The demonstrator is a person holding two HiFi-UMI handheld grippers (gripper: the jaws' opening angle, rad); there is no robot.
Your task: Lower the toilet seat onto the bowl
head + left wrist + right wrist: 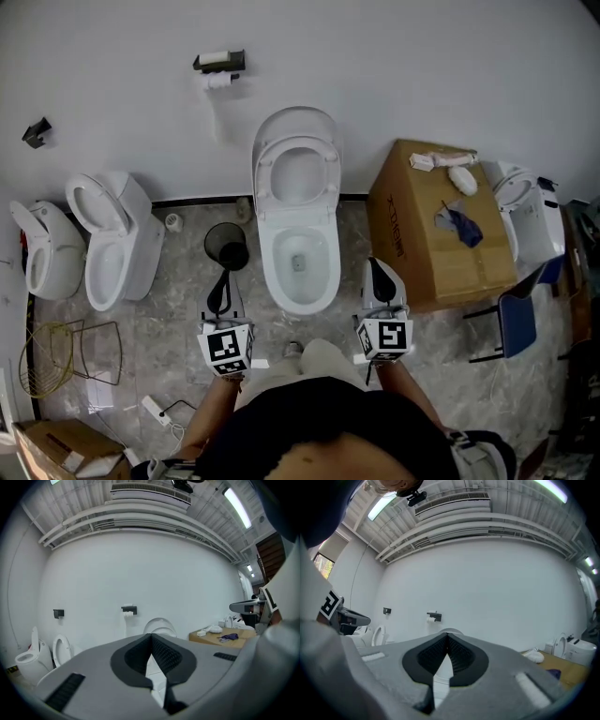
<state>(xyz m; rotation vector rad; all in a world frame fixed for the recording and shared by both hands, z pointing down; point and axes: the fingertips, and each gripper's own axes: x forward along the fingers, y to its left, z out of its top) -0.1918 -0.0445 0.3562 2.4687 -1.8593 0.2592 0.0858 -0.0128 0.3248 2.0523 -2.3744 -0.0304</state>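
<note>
Nearest the person, the left tongs (225, 277) and right tongs (377, 270) are both clenched on nothing, one hovering at each side of the white bowl (275, 272), and beyond them the toilet seat (329, 174) stands raised against the wall (394, 66), clear of the bowl

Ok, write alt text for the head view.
Seen from above, a white toilet stands against the wall with its seat raised. The shut left hand-held gripper and right hand-held gripper flank the bowl; a cardboard box stands beside it.
</note>
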